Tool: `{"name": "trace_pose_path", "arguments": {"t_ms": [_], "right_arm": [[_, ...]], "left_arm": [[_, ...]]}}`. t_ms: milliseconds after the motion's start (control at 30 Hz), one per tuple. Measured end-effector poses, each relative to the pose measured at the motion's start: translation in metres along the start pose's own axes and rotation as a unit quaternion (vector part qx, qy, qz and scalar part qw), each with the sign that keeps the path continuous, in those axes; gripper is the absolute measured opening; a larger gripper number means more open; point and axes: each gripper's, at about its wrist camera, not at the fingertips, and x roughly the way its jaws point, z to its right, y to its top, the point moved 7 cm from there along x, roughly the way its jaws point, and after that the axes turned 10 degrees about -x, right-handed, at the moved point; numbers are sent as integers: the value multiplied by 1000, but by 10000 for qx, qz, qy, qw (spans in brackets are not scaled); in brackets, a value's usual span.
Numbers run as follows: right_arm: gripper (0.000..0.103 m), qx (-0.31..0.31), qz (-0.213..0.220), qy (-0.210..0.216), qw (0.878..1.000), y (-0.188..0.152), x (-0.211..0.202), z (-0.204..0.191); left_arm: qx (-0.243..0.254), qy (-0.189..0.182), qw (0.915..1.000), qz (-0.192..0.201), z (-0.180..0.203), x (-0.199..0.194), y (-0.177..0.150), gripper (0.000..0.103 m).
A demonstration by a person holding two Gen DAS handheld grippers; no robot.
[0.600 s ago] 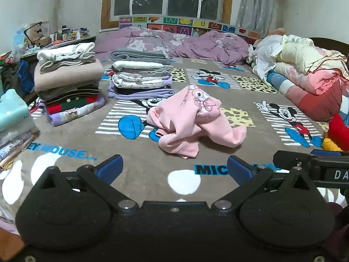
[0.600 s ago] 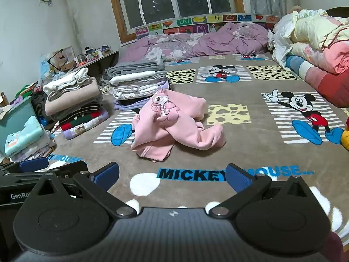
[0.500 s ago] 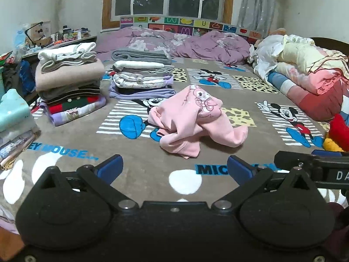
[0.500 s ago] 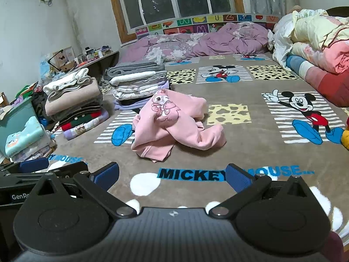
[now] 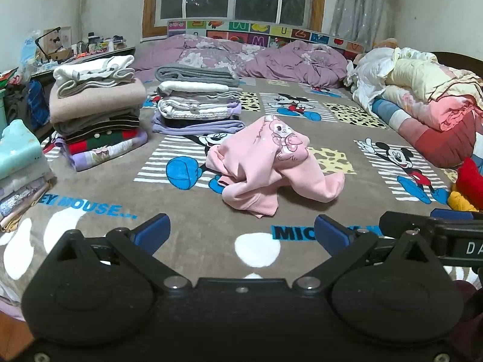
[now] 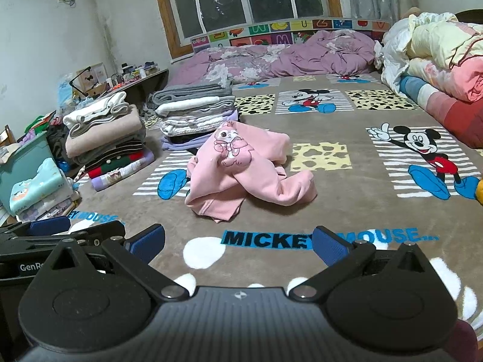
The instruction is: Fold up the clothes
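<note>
A crumpled pink garment (image 5: 268, 166) with a cartoon rabbit print lies in a heap on the brown Mickey Mouse blanket (image 5: 196, 211) in the middle of the bed. It also shows in the right wrist view (image 6: 241, 169). My left gripper (image 5: 241, 232) is open and empty, low over the blanket's near edge, short of the garment. My right gripper (image 6: 238, 241) is open and empty, also short of the garment. The right gripper shows at the right edge of the left wrist view (image 5: 434, 226), and the left gripper at the left edge of the right wrist view (image 6: 60, 229).
Two stacks of folded clothes (image 5: 96, 111) (image 5: 196, 102) stand at the back left. A third stack with a teal top (image 5: 18, 163) sits at the left edge. Rolled quilts (image 5: 422, 105) line the right side. A purple duvet (image 5: 256, 60) lies at the head.
Both grippers have edged very slightly forward toward the pink garment. The garment has not moved, and both grippers stay open.
</note>
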Motion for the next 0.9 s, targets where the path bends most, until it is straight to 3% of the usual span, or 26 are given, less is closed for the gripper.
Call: {"name": "trace_pose_path", "arguments": {"t_ms": [900], "right_arm": [[103, -45, -19, 11, 10000, 0, -1, 0]], "left_arm": [[-20, 41, 10000, -7, -4, 2, 2, 103]]}}
